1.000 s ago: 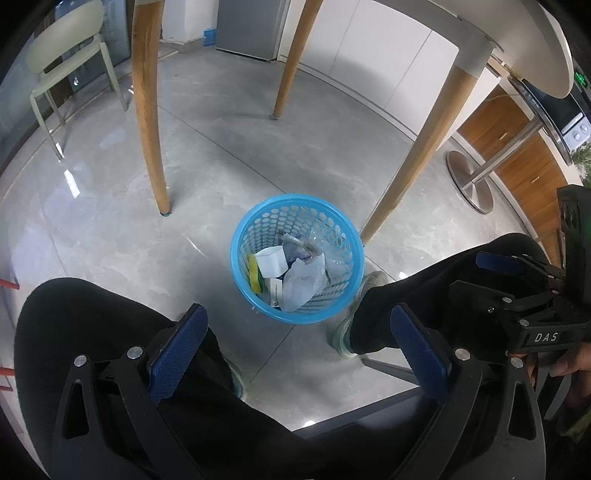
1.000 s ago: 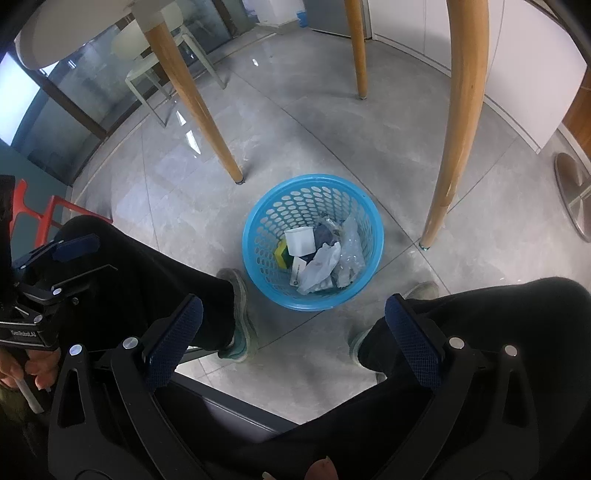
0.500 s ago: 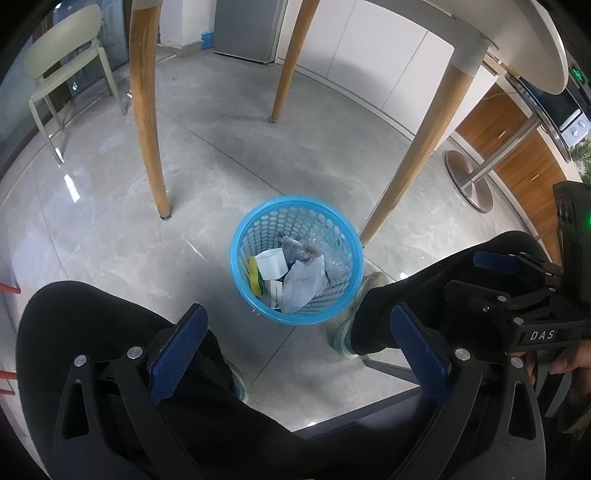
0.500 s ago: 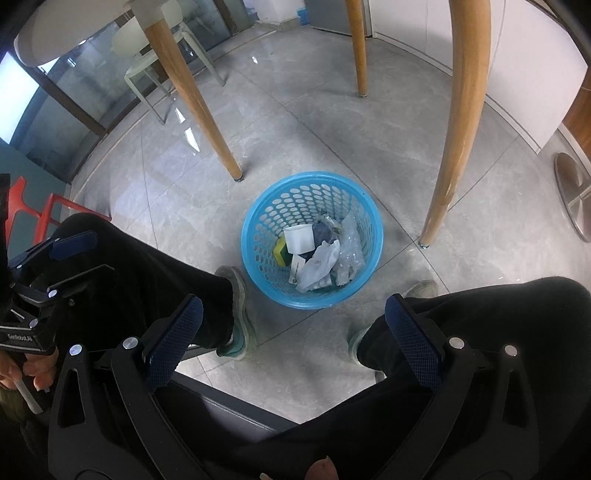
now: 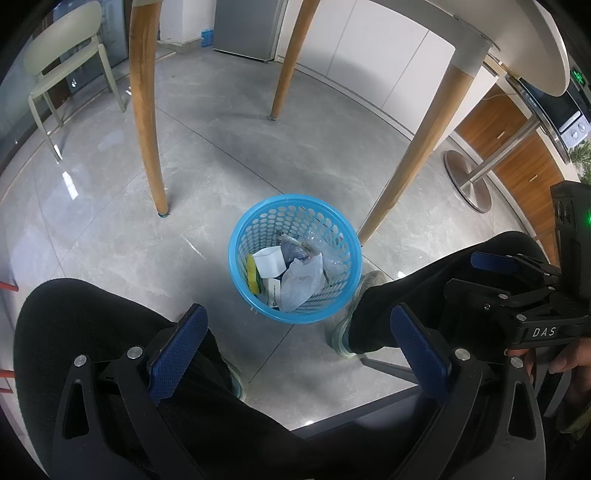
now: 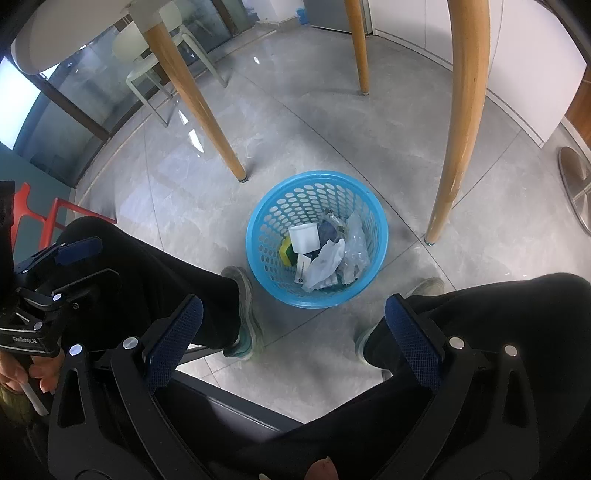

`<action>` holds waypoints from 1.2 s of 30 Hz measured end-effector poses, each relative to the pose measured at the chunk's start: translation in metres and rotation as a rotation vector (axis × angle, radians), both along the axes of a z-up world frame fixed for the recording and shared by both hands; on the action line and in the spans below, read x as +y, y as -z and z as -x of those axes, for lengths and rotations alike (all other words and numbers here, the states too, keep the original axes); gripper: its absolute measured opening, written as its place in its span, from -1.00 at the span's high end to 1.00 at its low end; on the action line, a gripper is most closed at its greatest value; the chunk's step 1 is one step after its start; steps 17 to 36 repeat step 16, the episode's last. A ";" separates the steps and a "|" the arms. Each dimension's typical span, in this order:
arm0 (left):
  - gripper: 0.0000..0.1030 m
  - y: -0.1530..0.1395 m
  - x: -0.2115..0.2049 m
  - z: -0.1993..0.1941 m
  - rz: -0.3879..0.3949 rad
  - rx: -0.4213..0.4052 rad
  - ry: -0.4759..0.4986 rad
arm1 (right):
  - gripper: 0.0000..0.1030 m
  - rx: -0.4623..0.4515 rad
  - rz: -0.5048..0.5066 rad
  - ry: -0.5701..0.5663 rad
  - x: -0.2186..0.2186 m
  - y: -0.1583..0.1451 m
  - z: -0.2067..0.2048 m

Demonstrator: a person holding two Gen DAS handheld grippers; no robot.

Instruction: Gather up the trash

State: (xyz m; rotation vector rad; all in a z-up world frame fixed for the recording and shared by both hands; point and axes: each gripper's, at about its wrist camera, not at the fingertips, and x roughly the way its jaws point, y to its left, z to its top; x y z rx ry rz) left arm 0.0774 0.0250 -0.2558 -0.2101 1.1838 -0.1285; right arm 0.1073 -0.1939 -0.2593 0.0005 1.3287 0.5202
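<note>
A blue perforated plastic basket (image 5: pixel 343 236) stands on the grey tile floor between the seated person's feet; it also shows in the right wrist view (image 6: pixel 266 221). It holds trash: a white cup (image 5: pixel 269 261), a crumpled white bag (image 5: pixel 301 282), clear plastic and a yellow sponge (image 5: pixel 252 275). My left gripper (image 5: pixel 297 349) is open and empty, held above the knees and short of the basket. My right gripper (image 6: pixel 295 341) is open and empty too, at about the same height. Each gripper shows at the edge of the other's view.
Wooden table legs (image 5: pixel 146 110) (image 5: pixel 417 155) stand just behind the basket, under a white tabletop (image 5: pixel 517 33). The person's black-trousered legs (image 6: pixel 155 266) and shoes (image 6: pixel 243 306) flank the basket. A pale chair (image 5: pixel 62 55) stands far left, a metal stool base (image 5: pixel 467 177) at right.
Both views have drawn slightly back and up, so the basket looks a little smaller. Both grippers stay open and empty.
</note>
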 end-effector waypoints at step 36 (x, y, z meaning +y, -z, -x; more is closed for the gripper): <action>-0.89 0.003 0.006 0.000 0.045 0.014 -0.013 | -0.84 0.004 0.014 -0.013 0.000 0.002 0.001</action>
